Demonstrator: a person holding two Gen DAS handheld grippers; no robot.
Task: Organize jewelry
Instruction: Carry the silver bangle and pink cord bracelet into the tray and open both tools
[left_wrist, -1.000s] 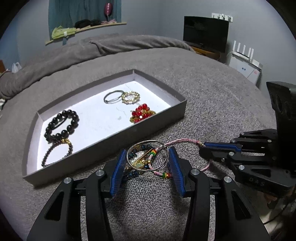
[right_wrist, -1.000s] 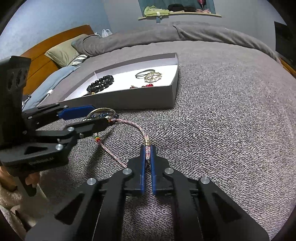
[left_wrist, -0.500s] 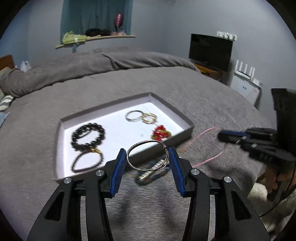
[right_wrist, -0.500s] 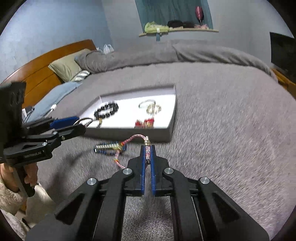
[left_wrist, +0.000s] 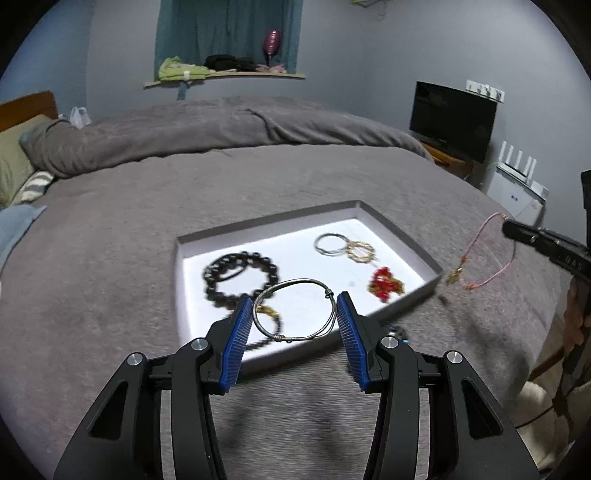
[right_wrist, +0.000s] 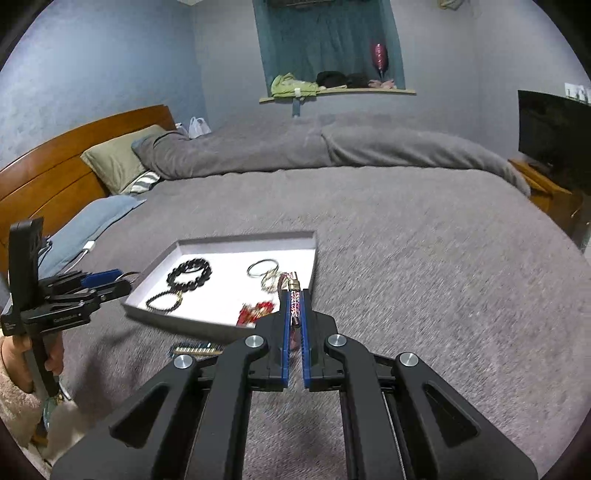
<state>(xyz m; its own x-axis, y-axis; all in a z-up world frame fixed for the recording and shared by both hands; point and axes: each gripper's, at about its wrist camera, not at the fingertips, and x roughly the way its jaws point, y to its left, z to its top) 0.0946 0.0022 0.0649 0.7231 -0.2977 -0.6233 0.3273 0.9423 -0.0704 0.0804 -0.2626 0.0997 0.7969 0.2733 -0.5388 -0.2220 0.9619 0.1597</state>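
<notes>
Both tools are black, angular frames with cut-out triangular windows; silver round screws sit at the joints; ribbed blue pads (left_wrist: 236, 341) line the fingers; a fuzzy beige sleeve (right_wrist: 16, 413) covers one wrist at eight o'clock.

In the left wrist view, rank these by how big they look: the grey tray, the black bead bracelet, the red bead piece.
1. Grey tray, by far the largest.
2. Black bead bracelet.
3. Red bead piece, smallest.
All three lie at a similar depth, so the order holds.

I see a grey blanket (right_wrist: 406, 240) spread across the bed, wooden headboard (right_wrist: 55, 162) and olive pillow (right_wrist: 118, 158) far left, black TV (left_wrist: 452, 120) far right, white router (left_wrist: 517, 184) beside it, window ledge (right_wrist: 336, 90) holding clothes
</notes>
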